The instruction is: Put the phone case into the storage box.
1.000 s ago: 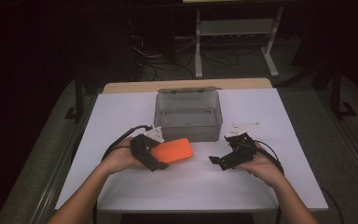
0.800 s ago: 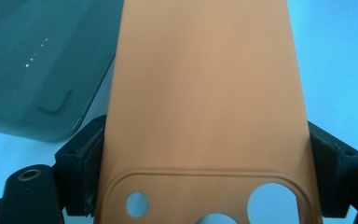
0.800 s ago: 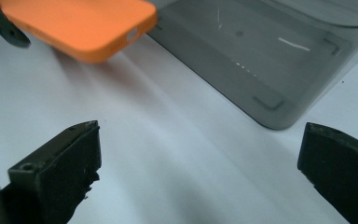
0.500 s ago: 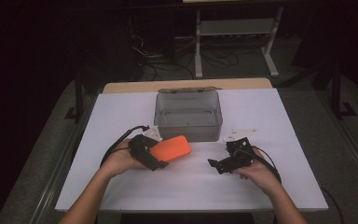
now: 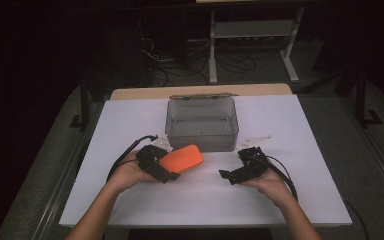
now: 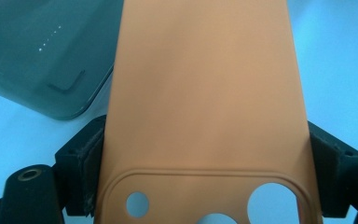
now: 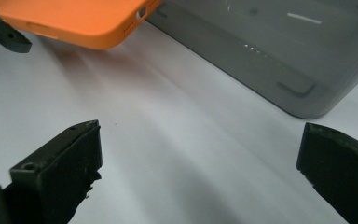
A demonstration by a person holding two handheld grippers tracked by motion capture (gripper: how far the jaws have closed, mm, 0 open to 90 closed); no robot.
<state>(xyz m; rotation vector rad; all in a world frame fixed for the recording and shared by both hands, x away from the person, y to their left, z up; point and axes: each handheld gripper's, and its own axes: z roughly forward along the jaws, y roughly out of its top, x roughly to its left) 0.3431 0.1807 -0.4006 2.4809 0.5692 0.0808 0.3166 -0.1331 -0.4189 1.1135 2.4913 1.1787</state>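
An orange phone case [image 5: 182, 158] is gripped at its camera-cutout end by my left gripper [image 5: 166, 167], just in front of the grey see-through box [image 5: 202, 142]. In the left gripper view both jaws press the sides of the case [image 6: 205, 93], so the left gripper [image 6: 208, 158] is shut on it. My right gripper [image 5: 231, 169] lies low over the white table to the right, pointing left toward the case. In the right gripper view its jaws stand wide apart, the right gripper [image 7: 200, 158] has nothing between them, and the case's far corner [image 7: 74, 18] and the box [image 7: 270, 46] lie ahead.
The box's lid [image 5: 200, 96] is folded back behind it. A small clear plastic piece [image 5: 257, 138] lies right of the box. The white table top [image 5: 305, 190] has bare room along its front and right. Beyond the table are floor cables and a white stand [image 5: 250, 30].
The right gripper has slid a little toward the near edge of the table. The left gripper and the orange case have stayed where they were.
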